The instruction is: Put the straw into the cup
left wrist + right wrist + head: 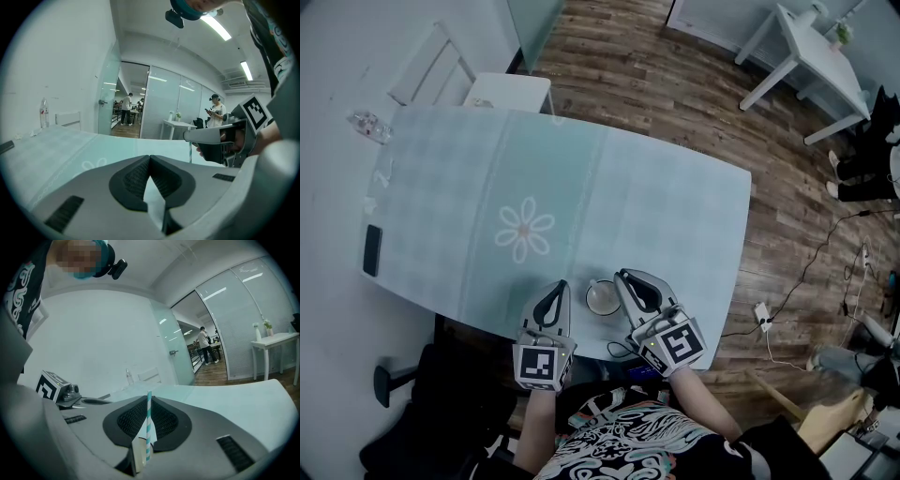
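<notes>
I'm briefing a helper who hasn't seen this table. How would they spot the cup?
Start at the pale table with the flower print and go to its near edge. The cup stands there between the left hand-held gripper and the right hand-held gripper: small, round, open-topped, unlike those grey tools.

**Barely any of the straw [149, 423] or cup [600, 298] on show**

From the head view the straw was too thin to pick out, and the right gripper [623, 275] covered the cup's right edge. In the right gripper view only a sliver of cup showed in the gap between the jaws, so I couldn't tell if the straw's lower end was inside it. The left gripper [150, 157] blocked the cup completely in its own view. The dark flat thing [371, 249] at the table's [675, 206] left edge was too small to tell.
</notes>
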Action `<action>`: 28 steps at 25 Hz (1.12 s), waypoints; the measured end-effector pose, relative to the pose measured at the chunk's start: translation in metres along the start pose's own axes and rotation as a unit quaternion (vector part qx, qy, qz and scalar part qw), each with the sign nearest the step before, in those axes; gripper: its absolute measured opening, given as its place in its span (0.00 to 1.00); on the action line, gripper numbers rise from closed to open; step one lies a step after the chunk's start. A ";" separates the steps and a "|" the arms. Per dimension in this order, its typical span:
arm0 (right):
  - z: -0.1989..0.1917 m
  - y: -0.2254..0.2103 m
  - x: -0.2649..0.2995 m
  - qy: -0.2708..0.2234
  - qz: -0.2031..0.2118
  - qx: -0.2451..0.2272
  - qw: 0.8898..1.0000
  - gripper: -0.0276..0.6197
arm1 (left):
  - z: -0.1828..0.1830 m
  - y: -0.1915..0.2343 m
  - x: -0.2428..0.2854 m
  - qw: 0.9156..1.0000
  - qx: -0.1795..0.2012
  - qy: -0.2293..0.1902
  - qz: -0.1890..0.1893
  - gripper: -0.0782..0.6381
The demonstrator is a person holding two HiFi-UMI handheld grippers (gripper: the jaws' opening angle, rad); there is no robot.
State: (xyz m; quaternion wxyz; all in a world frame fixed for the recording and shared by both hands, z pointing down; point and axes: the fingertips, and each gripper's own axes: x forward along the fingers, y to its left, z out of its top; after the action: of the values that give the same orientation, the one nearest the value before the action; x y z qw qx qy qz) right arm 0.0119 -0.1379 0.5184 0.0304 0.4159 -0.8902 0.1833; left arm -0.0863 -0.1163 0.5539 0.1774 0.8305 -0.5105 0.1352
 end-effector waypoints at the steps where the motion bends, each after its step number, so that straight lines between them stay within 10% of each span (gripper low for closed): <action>1: -0.001 0.000 0.000 0.001 0.001 0.000 1.000 0.11 | -0.001 0.000 0.000 1.000 0.000 0.000 0.000 0.13; 28: -0.012 -0.017 0.009 0.012 -0.023 0.045 0.999 0.11 | -0.010 0.007 0.003 1.000 0.005 0.011 0.001 0.13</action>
State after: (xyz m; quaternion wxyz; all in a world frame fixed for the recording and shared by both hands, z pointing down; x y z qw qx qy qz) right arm 0.0173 -0.1506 0.5365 0.0260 0.4352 -0.8707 0.2276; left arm -0.0915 -0.1176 0.5657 0.1790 0.8293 -0.5084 0.1473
